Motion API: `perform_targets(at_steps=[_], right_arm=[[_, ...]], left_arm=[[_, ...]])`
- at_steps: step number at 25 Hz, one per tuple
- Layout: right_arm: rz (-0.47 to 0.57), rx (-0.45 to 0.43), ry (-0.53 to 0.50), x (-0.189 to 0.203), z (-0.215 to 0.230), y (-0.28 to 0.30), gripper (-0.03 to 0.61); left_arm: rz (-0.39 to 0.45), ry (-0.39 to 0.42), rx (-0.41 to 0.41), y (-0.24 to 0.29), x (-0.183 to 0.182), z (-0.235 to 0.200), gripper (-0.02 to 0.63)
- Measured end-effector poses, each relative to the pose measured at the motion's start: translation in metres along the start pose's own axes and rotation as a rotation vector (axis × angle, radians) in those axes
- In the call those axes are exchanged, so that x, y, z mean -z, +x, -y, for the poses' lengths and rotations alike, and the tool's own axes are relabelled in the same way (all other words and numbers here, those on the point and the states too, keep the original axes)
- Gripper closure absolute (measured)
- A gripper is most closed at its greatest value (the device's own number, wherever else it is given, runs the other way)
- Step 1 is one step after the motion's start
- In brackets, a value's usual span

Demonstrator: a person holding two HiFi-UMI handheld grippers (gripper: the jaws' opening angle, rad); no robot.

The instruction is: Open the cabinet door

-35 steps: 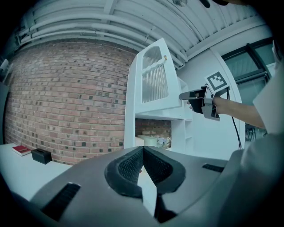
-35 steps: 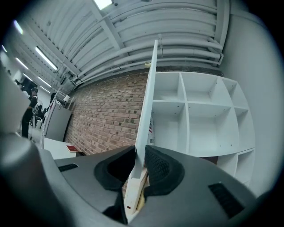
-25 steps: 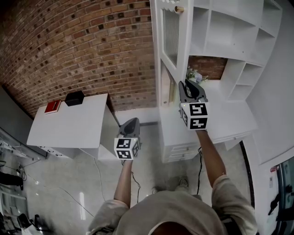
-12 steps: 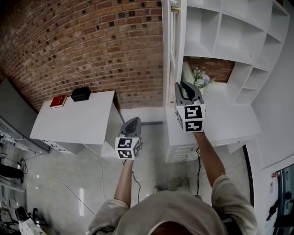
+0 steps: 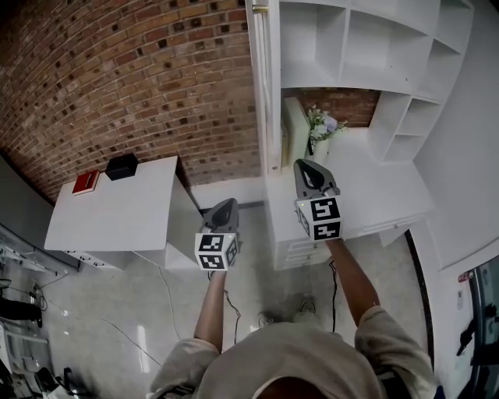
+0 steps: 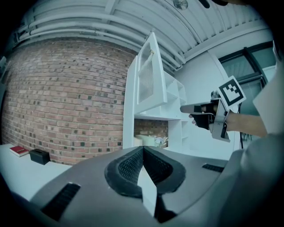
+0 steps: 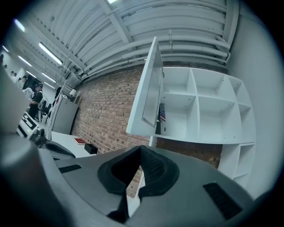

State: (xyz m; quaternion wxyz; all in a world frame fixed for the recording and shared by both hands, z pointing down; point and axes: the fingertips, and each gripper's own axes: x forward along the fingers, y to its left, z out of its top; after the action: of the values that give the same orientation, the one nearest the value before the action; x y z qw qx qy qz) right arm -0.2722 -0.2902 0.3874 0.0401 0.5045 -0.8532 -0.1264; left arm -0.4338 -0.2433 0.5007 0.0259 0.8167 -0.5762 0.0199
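Observation:
The white cabinet door (image 5: 265, 86) with its ribbed glass panel stands swung open, edge-on in the head view, with a brass knob (image 5: 260, 9) at the top. It also shows in the left gripper view (image 6: 148, 75) and the right gripper view (image 7: 151, 93). My right gripper (image 5: 306, 165) hangs below and to the right of the door's lower edge, apart from it. Its jaws have just been closing and are now shut (image 7: 140, 148) with nothing between them. My left gripper (image 5: 225, 203) is lower left, away from the cabinet, shut (image 6: 143, 148) and empty.
Open white shelves (image 5: 366, 39) fill the cabinet's right side above a white counter (image 5: 382, 191) with a flower vase (image 5: 320, 125). A white desk (image 5: 117, 214) at the left carries a red book (image 5: 89, 181) and a black box (image 5: 122, 165). A brick wall stands behind.
My right gripper has sunk away from the door's lower edge and its jaws have closed. The door now shows edge-on. The left gripper has stayed about where it was.

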Motion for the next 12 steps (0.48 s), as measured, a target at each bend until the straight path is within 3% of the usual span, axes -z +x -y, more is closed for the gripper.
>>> perform_targets(at_steps=[12], right_arm=[[-0.097, 0.017, 0.132, 0.090, 0.059, -0.050, 0.566]], left_arm=[[-0.003, -0.021, -0.029, 0.033, -0.008, 0.047, 0.588]])
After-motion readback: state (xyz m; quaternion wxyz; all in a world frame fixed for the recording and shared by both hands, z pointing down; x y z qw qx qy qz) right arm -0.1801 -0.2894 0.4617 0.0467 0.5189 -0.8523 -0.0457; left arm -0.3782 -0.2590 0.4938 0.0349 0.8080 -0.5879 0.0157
